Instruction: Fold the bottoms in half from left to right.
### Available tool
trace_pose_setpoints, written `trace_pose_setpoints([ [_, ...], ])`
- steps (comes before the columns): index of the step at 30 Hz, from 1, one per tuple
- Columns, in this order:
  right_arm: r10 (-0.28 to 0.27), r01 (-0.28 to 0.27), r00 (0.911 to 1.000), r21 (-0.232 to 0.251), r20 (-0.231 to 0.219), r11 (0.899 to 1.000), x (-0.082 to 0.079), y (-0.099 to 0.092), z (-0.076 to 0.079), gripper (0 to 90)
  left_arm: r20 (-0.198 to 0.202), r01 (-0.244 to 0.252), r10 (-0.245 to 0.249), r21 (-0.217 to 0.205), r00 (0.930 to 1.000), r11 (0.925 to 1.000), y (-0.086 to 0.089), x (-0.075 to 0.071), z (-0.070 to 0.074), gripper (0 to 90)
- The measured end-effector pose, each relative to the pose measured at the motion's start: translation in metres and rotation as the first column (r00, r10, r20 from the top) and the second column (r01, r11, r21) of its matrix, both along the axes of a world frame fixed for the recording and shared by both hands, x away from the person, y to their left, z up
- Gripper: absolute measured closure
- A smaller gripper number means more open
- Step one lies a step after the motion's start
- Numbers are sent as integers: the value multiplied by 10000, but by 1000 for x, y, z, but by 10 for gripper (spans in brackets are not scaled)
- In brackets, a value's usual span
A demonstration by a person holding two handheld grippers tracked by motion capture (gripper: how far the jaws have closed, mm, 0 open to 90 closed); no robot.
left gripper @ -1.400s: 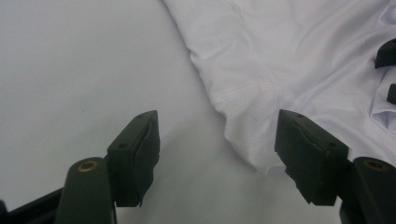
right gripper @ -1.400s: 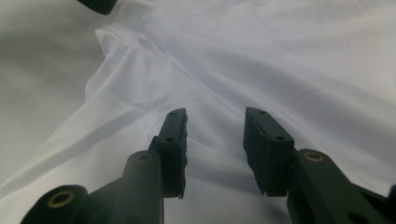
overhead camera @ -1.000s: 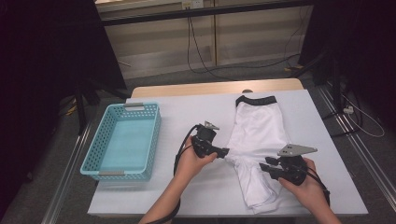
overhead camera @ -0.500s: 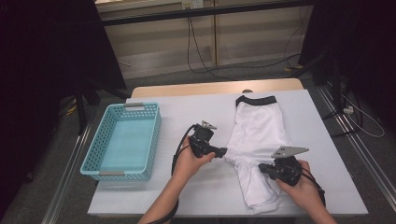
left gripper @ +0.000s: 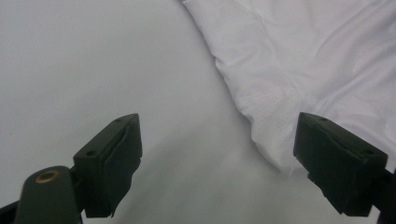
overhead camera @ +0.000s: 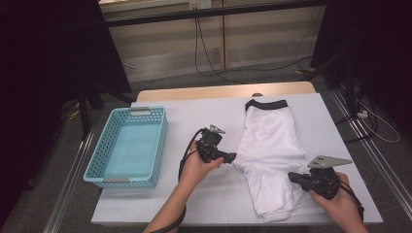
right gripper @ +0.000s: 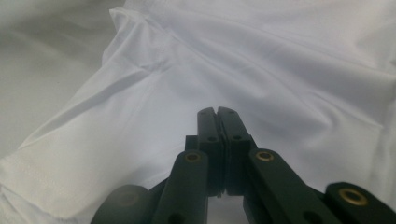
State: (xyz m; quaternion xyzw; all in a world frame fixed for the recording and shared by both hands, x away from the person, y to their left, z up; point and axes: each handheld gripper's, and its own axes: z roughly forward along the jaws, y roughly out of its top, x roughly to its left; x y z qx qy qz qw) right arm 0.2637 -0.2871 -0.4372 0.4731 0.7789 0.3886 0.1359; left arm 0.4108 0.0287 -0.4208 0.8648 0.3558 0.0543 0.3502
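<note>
High view: a pair of white shorts with a black waistband is spread flat on the right half of the white table, waistband toward the far edge and leg openings toward the person. The left gripper is held at the shorts' left edge, near the crotch. In the left gripper view its jaws have just been opening and are seen set wide apart, with bare table and the hem corner of the shorts between them, unpinched. The right gripper is laid over the right leg of the shorts; in the right gripper view its jaws are pressed fully together above the cloth; whether a fold is caught cannot be told. A light blue basket stands well apart at the table's left.
</note>
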Motion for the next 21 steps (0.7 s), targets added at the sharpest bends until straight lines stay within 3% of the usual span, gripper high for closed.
trace_pose_setpoints([
  [5,-279,279,9996,56,89,9996,-9,-13,2,898,20,40,-40,-43,10000,10000,1,1,1,147],
  [21,-387,384,9988,128,295,9992,-28,-29,6,897,98,-36,38,-132,9999,9999,3,1,3,142],
])
